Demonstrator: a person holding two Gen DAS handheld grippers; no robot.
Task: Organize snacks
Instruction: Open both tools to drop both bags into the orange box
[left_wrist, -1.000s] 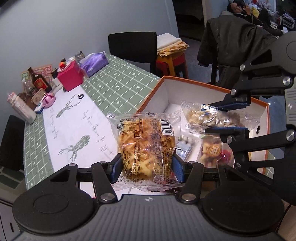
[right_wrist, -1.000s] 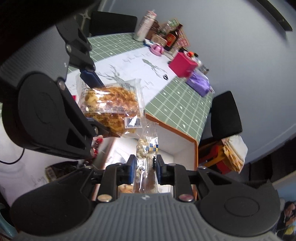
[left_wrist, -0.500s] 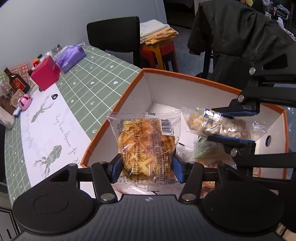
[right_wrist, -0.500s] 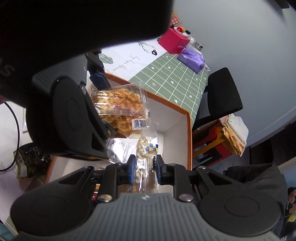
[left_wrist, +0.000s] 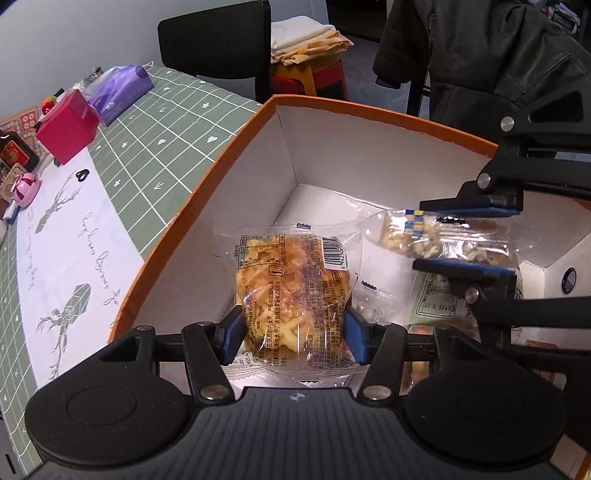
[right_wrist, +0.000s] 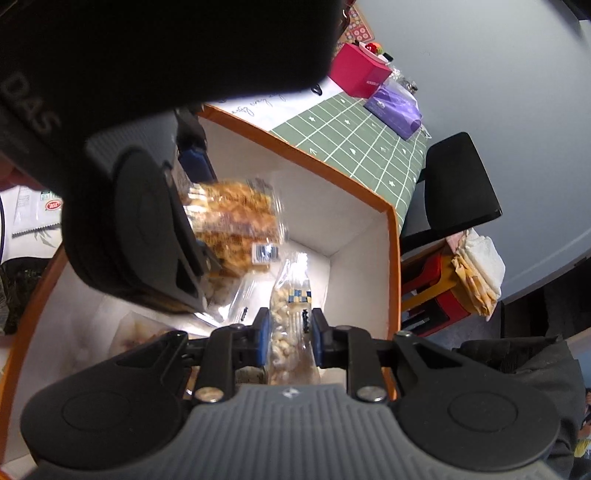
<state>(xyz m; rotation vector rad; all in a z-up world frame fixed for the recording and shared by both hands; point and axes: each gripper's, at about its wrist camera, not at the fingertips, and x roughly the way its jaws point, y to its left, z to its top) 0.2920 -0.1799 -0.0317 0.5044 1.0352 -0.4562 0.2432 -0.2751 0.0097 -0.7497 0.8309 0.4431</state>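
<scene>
My left gripper (left_wrist: 293, 332) is shut on a clear pack of golden pastry (left_wrist: 293, 291), held inside the orange-rimmed white box (left_wrist: 207, 177). To its right, my right gripper (left_wrist: 463, 238) is shut on a small clear bag of nuts (left_wrist: 436, 240) over the box's right half. In the right wrist view the right gripper (right_wrist: 287, 343) clamps the nut bag (right_wrist: 290, 325), with the pastry pack (right_wrist: 236, 225) and the left gripper's body up left, low in the box (right_wrist: 393, 258). Other snack packs (left_wrist: 439, 299) lie on the box floor.
The box stands on a table with a green grid cloth (left_wrist: 155, 122) and a white runner (left_wrist: 70, 236). A pink box (left_wrist: 68, 125), a purple pack (left_wrist: 120, 92) and bottles sit at the far left. A black chair (left_wrist: 214, 44), a red stool and a dark jacket (left_wrist: 498, 59) stand behind.
Both grippers have come down and forward with their packs, from above the box's near edge to inside its walls. The grips are unchanged.
</scene>
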